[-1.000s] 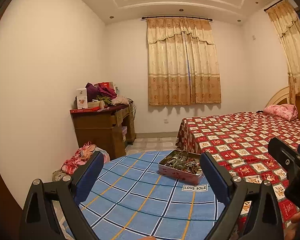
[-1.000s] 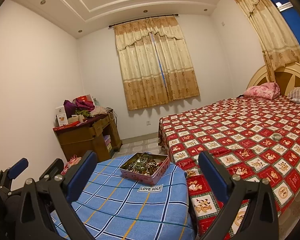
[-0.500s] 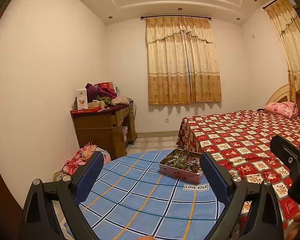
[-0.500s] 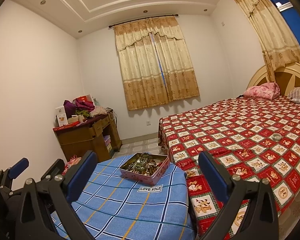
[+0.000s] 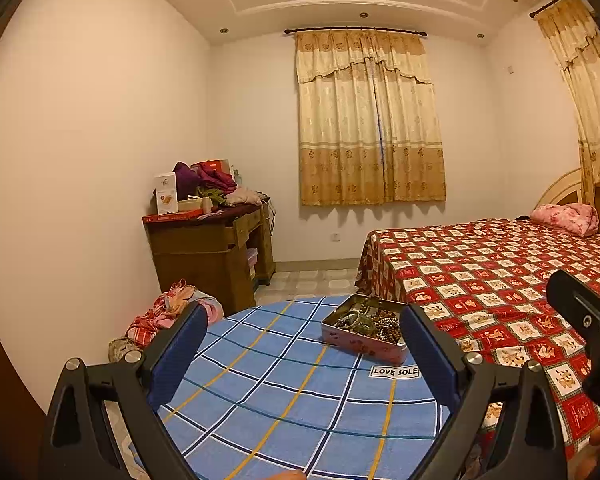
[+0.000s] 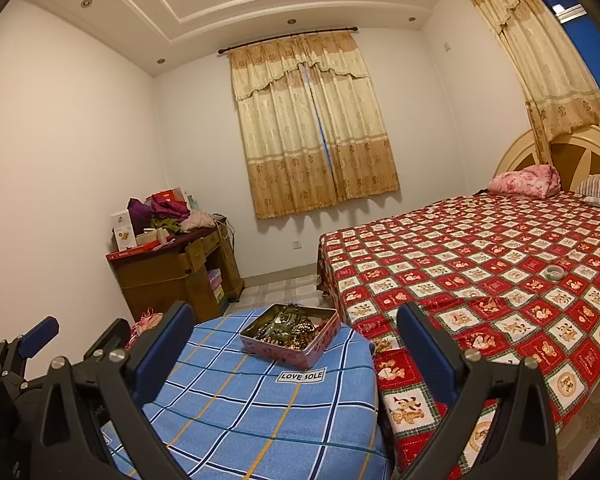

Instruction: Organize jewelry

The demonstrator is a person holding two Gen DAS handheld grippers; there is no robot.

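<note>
A pink tin box (image 5: pixel 363 344) (image 6: pixel 296 350) full of tangled bracelets and brown beads (image 5: pixel 382 322) (image 6: pixel 296 330) sits on a round stool covered with a blue checked towel (image 5: pixel 284 392) (image 6: pixel 260 400). My left gripper (image 5: pixel 300 340) is open, held back from the tin, which lies towards its right finger. My right gripper (image 6: pixel 292 344) is open too, with the tin showing between its fingers farther off. A pale bangle (image 6: pixel 555 272) lies on the red patterned bedspread (image 6: pixel 480 264).
The bed (image 5: pixel 480 272) stands right of the stool. A brown desk (image 5: pixel 208 248) piled with clothes and boxes is against the left wall, with a heap of cloth (image 5: pixel 164 312) on the floor beside it. A curtained window (image 5: pixel 370 120) is ahead.
Both views have shifted only slightly; the tin sits a little lower and closer in the left wrist view. Both grippers stay open.
</note>
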